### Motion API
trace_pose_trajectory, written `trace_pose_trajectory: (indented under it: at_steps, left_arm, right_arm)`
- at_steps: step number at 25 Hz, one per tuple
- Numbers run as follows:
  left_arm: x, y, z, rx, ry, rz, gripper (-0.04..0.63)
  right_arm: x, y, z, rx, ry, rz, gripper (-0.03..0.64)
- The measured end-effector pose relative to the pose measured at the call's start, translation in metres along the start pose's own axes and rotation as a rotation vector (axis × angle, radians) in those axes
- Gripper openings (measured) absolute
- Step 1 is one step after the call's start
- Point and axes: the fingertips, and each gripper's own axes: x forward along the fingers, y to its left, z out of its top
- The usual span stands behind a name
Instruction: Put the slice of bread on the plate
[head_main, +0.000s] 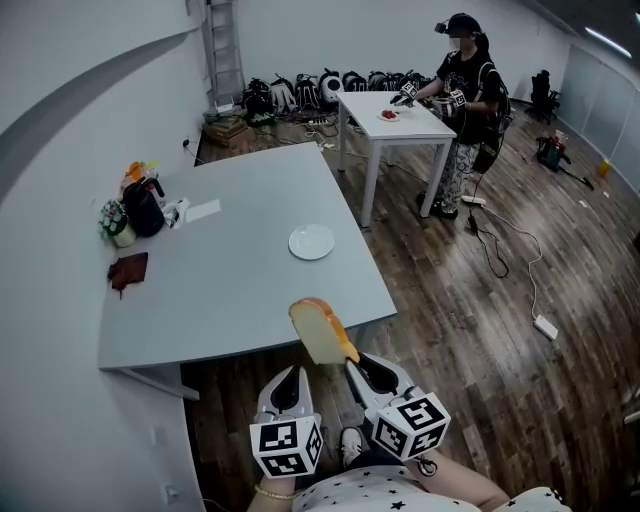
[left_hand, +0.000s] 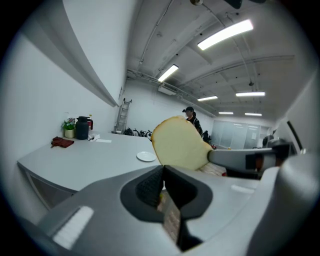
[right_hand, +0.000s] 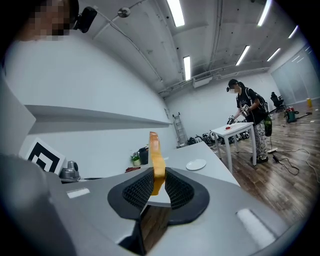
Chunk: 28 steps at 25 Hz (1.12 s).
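**Bread in grip, plate on table.** A slice of bread (head_main: 322, 330) is held in the air by the R gripper (head_main: 352, 362), lower ctr of the head view, at the near edge of the grey table (head_main: 220, 300). In the R gripper view the jaws are seen closed on the slice's lower edge, w/ the ribbed pads (right_hand: 136, 190) pressed to both faces. The slice is shown edge-on & upright there, crust toward the camera.

The L gripper (head_main: 291, 378) is carried just beside, lower left of the bread, apart from it. In the L gripper view its jaws are seen drawn together w/ nothing between them. The bread's pale face is seen beyond, gripped from the right of frame by the other tool.

The white plate (head_main: 311, 241) is set on the grey table, ctr of frame, well apart from the bread.

At the table's left end a black jug (head_main: 143, 208), a small potted plant (head_main: 115, 222) & a sheet of paper (head_main: 203, 210) are grouped. A dark red cloth (head_main: 129, 270) is laid nearer, by the left edge.

Upper right, a second person (head_main: 470, 90) in dark clothes is stood at a white table (head_main: 400, 125). A ladder (head_main: 223, 50) is propped at the back wall, w/ backpacks (head_main: 300, 92) lined up along it.
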Motion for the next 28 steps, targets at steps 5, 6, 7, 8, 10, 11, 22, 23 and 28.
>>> trace_pose_trajectory:
  at_steps: [5, 6, 7, 8, 10, 11, 22, 23, 28]
  left_arm:
    - [0.049, -0.002, 0.014, -0.010, -0.003, 0.013, 0.008]
    - [0.057, -0.003, 0.016, -0.012, -0.004, 0.016, 0.008]
    - [0.065, -0.004, 0.018, -0.014, -0.004, 0.020, 0.008]
    - [0.071, -0.005, 0.020, -0.015, -0.004, 0.023, 0.008]
    - [0.083, -0.006, 0.022, -0.016, -0.003, 0.029, 0.008]
    - [0.089, -0.007, 0.023, -0.016, -0.002, 0.032, 0.008]
    - [0.133, 0.006, 0.031, -0.034, 0.010, 0.063, 0.008]
    - [0.138, 0.009, 0.031, -0.035, 0.010, 0.063, 0.008]
    - [0.175, 0.029, 0.039, -0.031, 0.010, 0.054, 0.008]
  right_arm:
    - [0.034, -0.037, 0.013, -0.001, 0.012, 0.015, 0.070]
    - [0.040, -0.044, 0.016, 0.000, 0.013, 0.018, 0.071]
    - [0.044, -0.051, 0.018, 0.000, 0.014, 0.021, 0.070]
    - [0.049, -0.057, 0.020, 0.001, 0.015, 0.024, 0.070]
    - [0.057, -0.068, 0.024, 0.004, 0.015, 0.030, 0.070]
    - [0.061, -0.073, 0.026, 0.007, 0.015, 0.031, 0.070]
    - [0.105, -0.103, 0.031, 0.038, 0.042, 0.046, 0.070]
    - [0.111, -0.106, 0.030, 0.043, 0.048, 0.046, 0.070]
    - [0.148, -0.123, 0.034, 0.050, 0.067, 0.037, 0.070]
